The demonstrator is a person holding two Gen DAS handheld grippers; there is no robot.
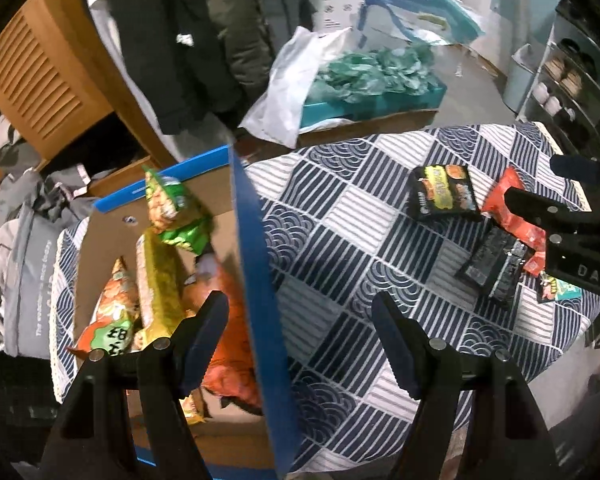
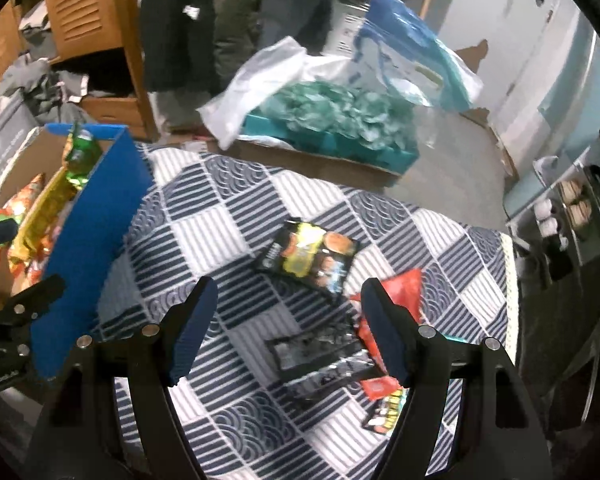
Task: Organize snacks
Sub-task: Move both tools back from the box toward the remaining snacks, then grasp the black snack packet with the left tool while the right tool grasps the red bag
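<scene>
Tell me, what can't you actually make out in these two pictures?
- Box bottom, left view: snack bags and the left tool cover it.
- Small yellow packet, right view: half behind a right tool finger; print unreadable.
- Dark packets, right view: labels blurred.
- Red packet, left view: partly behind the other tool.

Both views were taken from the wrists, angled steeply down and close over the bench (image 1: pixel 340 216). The left view was centred on the box (image 1: pixel 256 280) wall; the right was set nearer the packets (image 2: pixel 308 256). Bench, box and packets were shared.
</scene>
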